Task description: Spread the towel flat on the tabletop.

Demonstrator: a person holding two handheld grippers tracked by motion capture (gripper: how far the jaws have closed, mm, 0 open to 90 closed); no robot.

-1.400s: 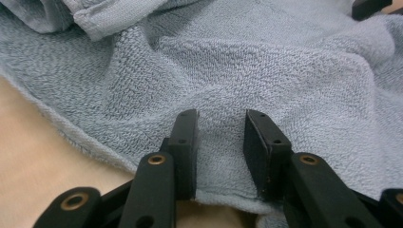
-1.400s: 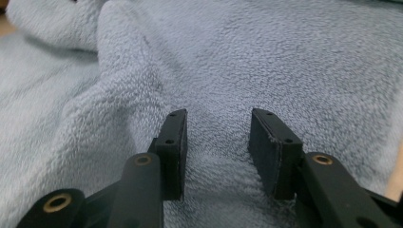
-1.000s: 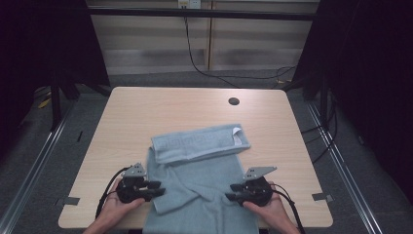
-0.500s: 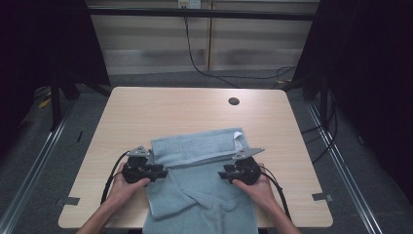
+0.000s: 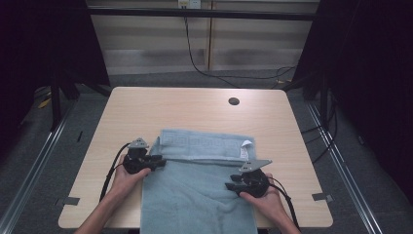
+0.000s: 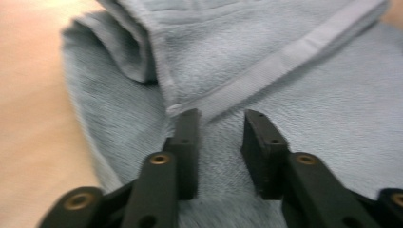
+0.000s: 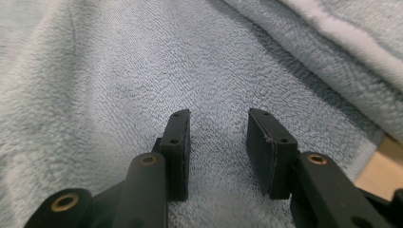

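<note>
We see the left tool (image 5: pixel 155 161) with jaws apart at the folded hem of the towel (image 5: pixel 199 195), which lies on the tabletop (image 5: pixel 146 112) and overhangs the near edge. Right tool (image 5: pixel 233 185) also apart over plain pile. Soft, light, floppy; we'd pinch hem corners.

The towel (image 5: pixel 199 190) is soft light blue with a square-maze pattern band and a white tag (image 5: pixel 246 144). The table (image 5: pixel 195 109) is pale wood. The jaws are black.
</note>
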